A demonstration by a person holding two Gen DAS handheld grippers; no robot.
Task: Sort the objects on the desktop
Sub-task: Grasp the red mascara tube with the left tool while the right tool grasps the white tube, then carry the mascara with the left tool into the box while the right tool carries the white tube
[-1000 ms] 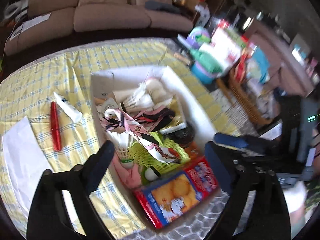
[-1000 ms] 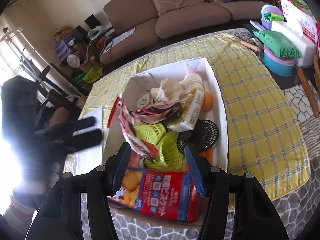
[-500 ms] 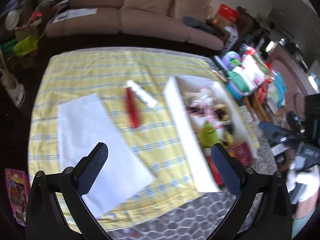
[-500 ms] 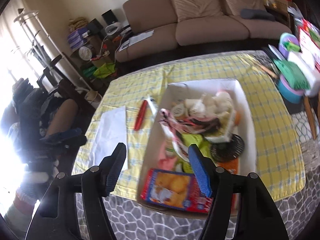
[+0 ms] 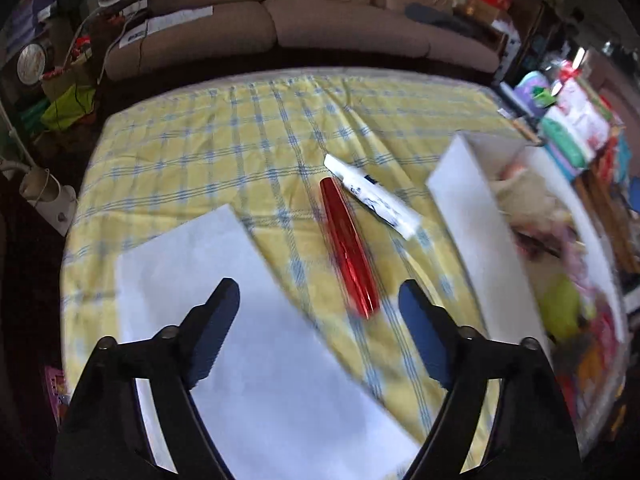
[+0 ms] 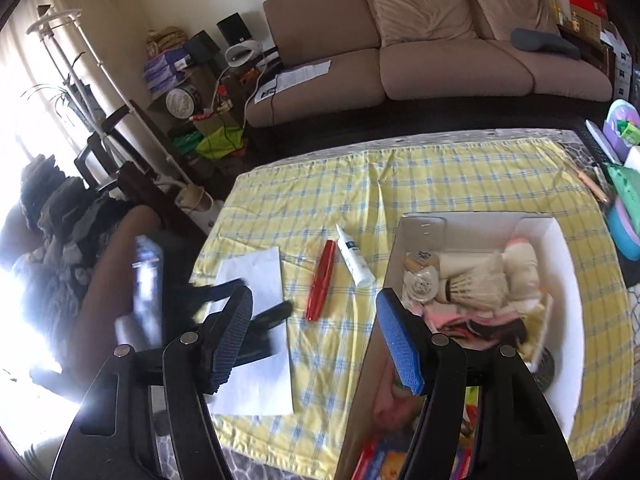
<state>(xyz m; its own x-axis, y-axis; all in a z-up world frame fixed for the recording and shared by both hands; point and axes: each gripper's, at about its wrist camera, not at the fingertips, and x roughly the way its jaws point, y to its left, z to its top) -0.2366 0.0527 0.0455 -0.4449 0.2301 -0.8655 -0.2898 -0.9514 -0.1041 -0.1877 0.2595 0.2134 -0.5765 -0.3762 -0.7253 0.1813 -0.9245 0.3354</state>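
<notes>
A shiny red pen-shaped case point(image 5: 348, 248) point(image 6: 320, 284) lies on the yellow checked tablecloth point(image 5: 200, 152), with a white tube point(image 5: 372, 196) point(image 6: 354, 260) beside it on the right. My left gripper point(image 5: 320, 312) point(image 6: 252, 300) hovers over a white paper sheet point(image 5: 248, 340) point(image 6: 256, 276), just short of the red case's near end. Its jaws are closing with nothing between them. My right gripper point(image 6: 316, 332) hangs open and empty above the table's front, beside the white box point(image 5: 460, 208) point(image 6: 568, 264). The box holds a shuttlecock point(image 6: 476, 284) and several mixed items.
A brown sofa point(image 6: 420, 52) stands beyond the table. Cluttered shelves and a coat stand point(image 6: 92, 80) are at the left; packets and tubs point(image 5: 568, 128) crowd the right side. A person's arm point(image 6: 116, 264) reaches in from the left.
My left gripper swung left from the box to the paper sheet, sank closer to the table, and its jaws narrowed. My right gripper pulled back and up from the box's contents.
</notes>
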